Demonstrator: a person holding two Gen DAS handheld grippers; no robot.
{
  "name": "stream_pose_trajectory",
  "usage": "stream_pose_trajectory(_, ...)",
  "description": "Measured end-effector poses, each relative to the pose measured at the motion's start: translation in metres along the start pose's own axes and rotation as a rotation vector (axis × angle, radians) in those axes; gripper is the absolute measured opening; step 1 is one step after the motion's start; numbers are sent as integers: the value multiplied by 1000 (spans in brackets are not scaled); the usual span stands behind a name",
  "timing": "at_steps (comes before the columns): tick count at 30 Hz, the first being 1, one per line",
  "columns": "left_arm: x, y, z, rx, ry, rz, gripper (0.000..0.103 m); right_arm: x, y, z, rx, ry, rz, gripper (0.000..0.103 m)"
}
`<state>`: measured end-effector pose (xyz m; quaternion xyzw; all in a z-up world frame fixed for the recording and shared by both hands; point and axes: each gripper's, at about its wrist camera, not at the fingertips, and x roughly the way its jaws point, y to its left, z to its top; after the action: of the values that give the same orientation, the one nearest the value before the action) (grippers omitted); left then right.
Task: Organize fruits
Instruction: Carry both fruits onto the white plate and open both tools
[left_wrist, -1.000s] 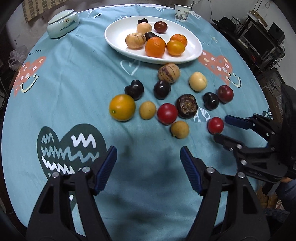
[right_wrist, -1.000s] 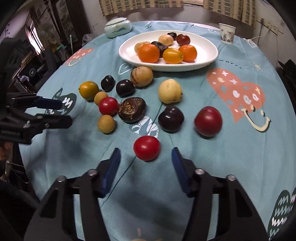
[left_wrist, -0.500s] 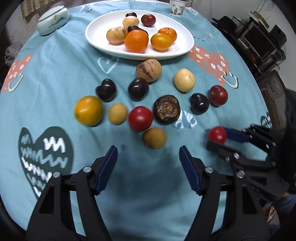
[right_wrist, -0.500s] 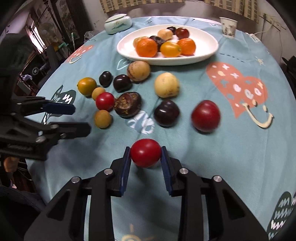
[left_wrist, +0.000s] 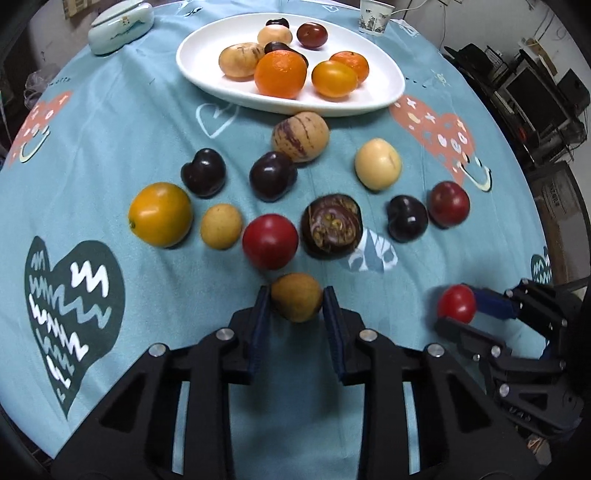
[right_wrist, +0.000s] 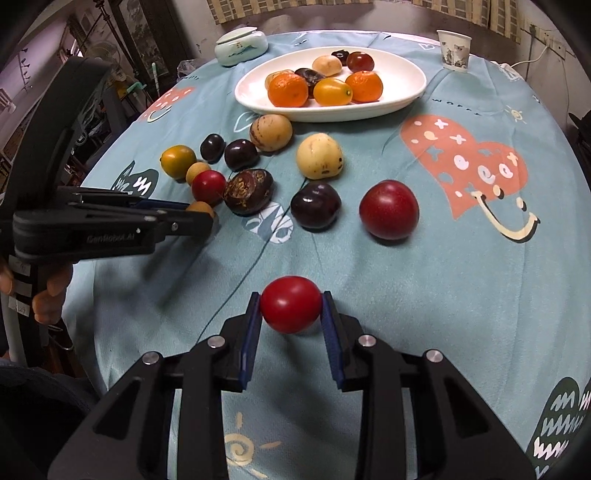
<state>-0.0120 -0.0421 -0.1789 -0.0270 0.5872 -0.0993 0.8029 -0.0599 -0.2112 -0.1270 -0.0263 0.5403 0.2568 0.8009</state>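
Fruits clamped in both grippers, seemingly

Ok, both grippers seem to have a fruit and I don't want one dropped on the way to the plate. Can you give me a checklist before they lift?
1. Left gripper pads on both sides of the small tan fruit: ok; its jaws have just closed.
2. Right gripper pads on both sides of the small red fruit: ok.
3. Grips firm enough to lift: cannot tell.
4. Bare space on the white plate: ok, at its left end.
5. Path to the plate: not ok if kept low, loose fruit lie between.
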Motion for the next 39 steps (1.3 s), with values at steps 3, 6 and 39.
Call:
stream_pose_trajectory(3,-10,3,-6,7,-10,7,29,0,4,-1,2,-1,18,32)
stream_pose_trajectory(6,-19,4,-10,44,-24,65,29,0,15,-1,-12,-3,34,32)
stream_pose_trajectory(39,-35,7,0,278,-61,36,29,27,66,7,17,43,14,33)
